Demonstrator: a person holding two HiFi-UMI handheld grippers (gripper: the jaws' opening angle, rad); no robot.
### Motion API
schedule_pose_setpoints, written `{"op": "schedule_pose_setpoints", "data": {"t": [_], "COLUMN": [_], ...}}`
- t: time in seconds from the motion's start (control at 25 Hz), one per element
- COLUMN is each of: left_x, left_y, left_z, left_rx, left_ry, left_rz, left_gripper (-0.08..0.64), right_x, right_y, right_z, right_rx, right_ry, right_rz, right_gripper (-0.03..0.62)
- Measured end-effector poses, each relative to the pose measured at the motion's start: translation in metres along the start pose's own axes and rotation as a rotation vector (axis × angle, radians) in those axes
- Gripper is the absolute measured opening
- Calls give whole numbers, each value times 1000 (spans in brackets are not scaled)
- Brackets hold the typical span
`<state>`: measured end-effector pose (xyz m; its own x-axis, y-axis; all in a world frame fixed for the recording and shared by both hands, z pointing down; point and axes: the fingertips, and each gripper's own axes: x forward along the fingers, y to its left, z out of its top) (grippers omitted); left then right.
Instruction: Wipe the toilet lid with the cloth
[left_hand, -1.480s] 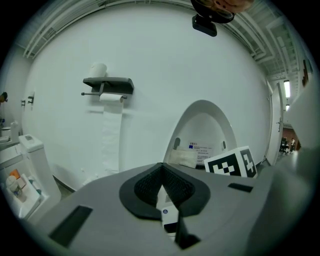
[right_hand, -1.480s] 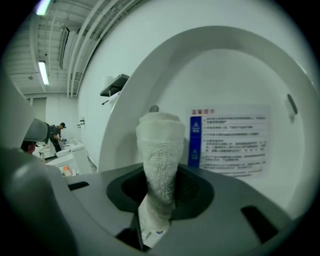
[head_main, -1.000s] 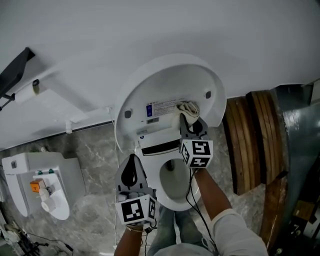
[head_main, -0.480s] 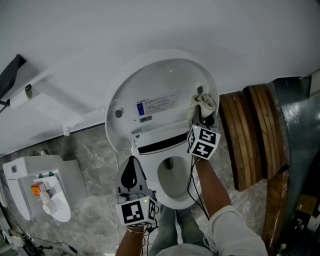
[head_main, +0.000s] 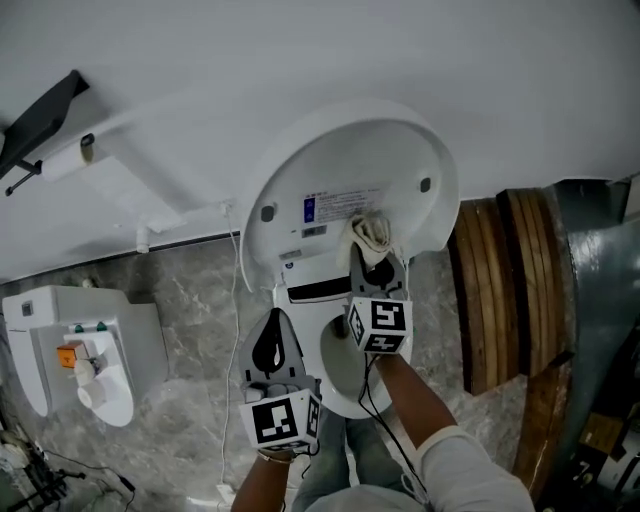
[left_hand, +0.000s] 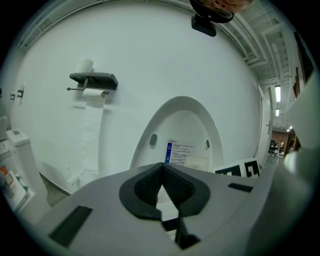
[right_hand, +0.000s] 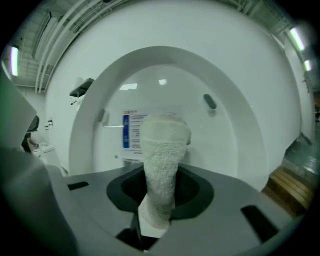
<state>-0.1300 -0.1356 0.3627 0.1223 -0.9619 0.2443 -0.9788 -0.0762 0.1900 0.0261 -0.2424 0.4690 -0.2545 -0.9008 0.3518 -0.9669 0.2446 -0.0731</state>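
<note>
pinches the cloth (right_hand: 162, 160) in the right gripper (right_hand: 160, 200) at the toilet lid (head_main: 400, 165); left gripper (left_hand: 162, 170) closed, empty. risks a loose wad slipping, bare jaws scraping the label (head_main: 335, 207).

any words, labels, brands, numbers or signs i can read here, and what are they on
No text here can be read.
White sticker with a blue panel on the raised white toilet lid: lines of print, too small and blurred to read.
Small grey label just below it: unreadable.
Square black-and-white markers on the two cubes: patterns only, no words.
</note>
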Motion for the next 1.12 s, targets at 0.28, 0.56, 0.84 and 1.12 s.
{"op": "schedule_pose_setpoints", "data": {"t": [0.28, 0.56, 0.84, 1.12], "left_x": [-17, -12, 17, 56], "left_y": [33, 51, 49, 20], "left_z": [-8, -32, -68, -100], "left_rx": [-2, -12, -8, 6], "left_ry": [7, 19, 56, 106], "left_rz": [53, 48, 32, -12], "left_gripper": [8, 8, 8, 9], "right_x": [20, 47, 58, 51], "right_y": [134, 176, 150, 48], "right_z": [-43, -87, -85, -87], "right_rx": [-78, -116, -89, -78], "right_ry": [57, 80, 43, 50], "right_rz": [269, 286, 293, 157], "right_gripper": [103, 103, 103, 103]}}
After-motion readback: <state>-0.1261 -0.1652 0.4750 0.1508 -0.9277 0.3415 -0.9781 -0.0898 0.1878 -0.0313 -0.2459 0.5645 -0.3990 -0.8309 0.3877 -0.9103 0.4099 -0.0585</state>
